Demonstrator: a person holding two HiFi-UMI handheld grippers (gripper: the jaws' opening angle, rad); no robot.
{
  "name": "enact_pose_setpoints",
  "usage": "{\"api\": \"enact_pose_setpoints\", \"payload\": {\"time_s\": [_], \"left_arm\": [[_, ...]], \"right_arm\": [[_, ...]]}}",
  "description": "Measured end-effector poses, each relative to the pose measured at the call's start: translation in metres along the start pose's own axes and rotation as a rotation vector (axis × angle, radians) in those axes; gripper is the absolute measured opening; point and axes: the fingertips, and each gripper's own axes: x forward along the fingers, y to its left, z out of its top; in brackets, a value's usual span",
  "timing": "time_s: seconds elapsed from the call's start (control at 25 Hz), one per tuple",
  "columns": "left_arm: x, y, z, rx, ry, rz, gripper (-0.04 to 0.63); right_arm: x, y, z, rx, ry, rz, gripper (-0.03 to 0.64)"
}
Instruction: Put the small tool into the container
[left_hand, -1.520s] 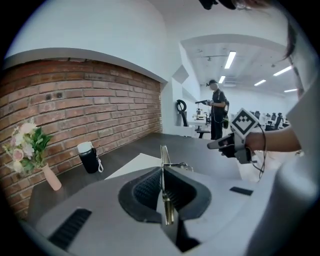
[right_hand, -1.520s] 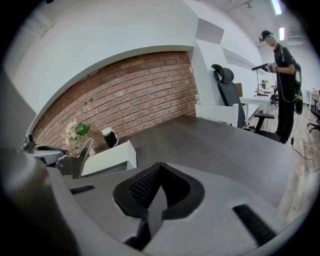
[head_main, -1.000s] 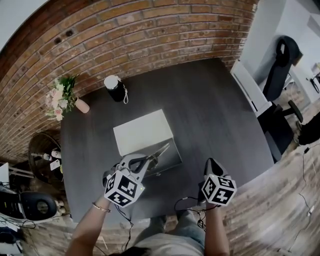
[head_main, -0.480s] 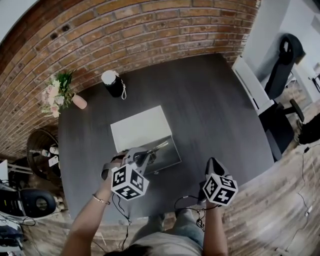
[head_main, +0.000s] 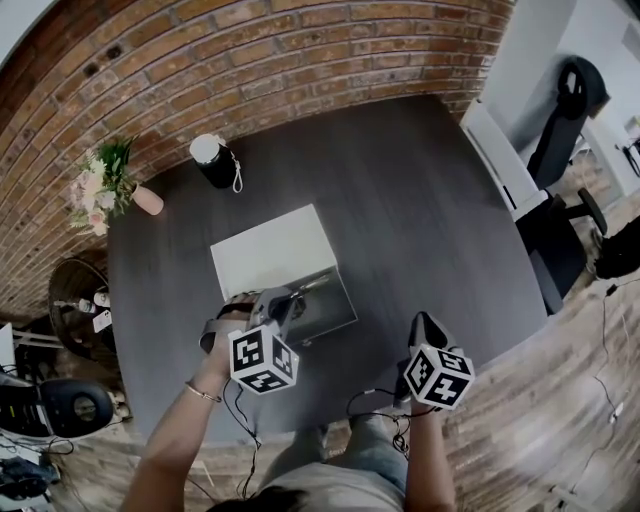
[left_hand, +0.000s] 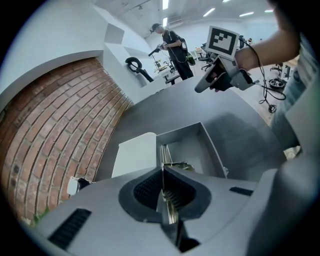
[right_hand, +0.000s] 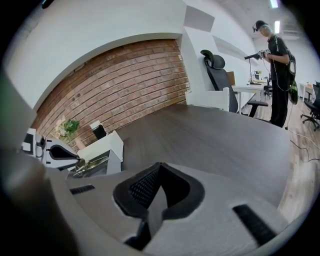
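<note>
The small metal tool (head_main: 306, 286) sticks out of my left gripper (head_main: 284, 301), which is shut on it. In the left gripper view the tool (left_hand: 163, 152) points down into the open metal container (left_hand: 214, 150), its tip over the inside; whether it touches the bottom I cannot tell. The container (head_main: 346, 301) stands mid-table with its white lid (head_main: 268, 255) lying flat on the far side. My right gripper (head_main: 420, 326) hovers near the table's front edge, shut and holding nothing (right_hand: 157, 167), well to the right of the container (right_hand: 95, 167).
A black bottle with a white cap (head_main: 212, 160) and a flower vase (head_main: 102, 190) stand at the table's far left by the brick wall. An office chair (head_main: 562, 118) and a white desk (head_main: 498, 168) lie beyond the table's right edge. A person (right_hand: 275, 75) stands in the background.
My left gripper has carried the tool forward, further over the open container. The right gripper has stayed about where it was.
</note>
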Motion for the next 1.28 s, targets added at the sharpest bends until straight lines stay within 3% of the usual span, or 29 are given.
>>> {"api": "enact_pose_setpoints", "payload": {"time_s": [0.2, 0.96, 1.28], "left_arm": [[0.009, 0.001, -0.001, 0.026, 0.026, 0.017, 0.009], [0.027, -0.002, -0.004, -0.014, 0.081, 0.001, 0.009], [0.027, -0.006, -0.003, -0.091, 0.087, -0.057, 0.009]], "right_arm": [[0.003, -0.002, -0.001, -0.001, 0.009, 0.0, 0.002], [0.004, -0.005, -0.011, 0.014, 0.027, 0.019, 0.002], [0.004, -0.001, -0.015, 0.016, 0.034, 0.031, 0.002]]}}
